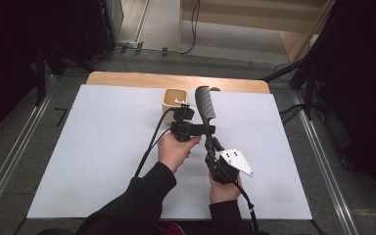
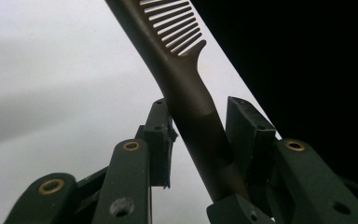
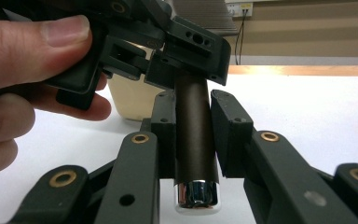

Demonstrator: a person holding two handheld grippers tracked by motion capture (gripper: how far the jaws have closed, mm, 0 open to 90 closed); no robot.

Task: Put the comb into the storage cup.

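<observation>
A dark comb [image 1: 205, 104] with a round handle stands nearly upright over the middle of the white-covered table. My right gripper [image 1: 210, 145] is shut on the lower handle [image 3: 193, 140], just above its silver end cap [image 3: 196, 196]. My left gripper [image 1: 207, 129] comes in from the left, crosswise, higher on the same handle. In the left gripper view the handle [image 2: 186, 102] runs between the two pads [image 2: 161, 135] and both sides press on it. The comb's teeth [image 2: 175, 28] point away above the jaws. The left gripper [image 3: 186, 51] is held by a hand [image 3: 28, 51].
A small cream cup [image 1: 173, 100] stands on the white sheet [image 1: 98, 147] just behind the left gripper, near the table's wooden far edge [image 1: 127, 78]. Dark stands and cables surround the table.
</observation>
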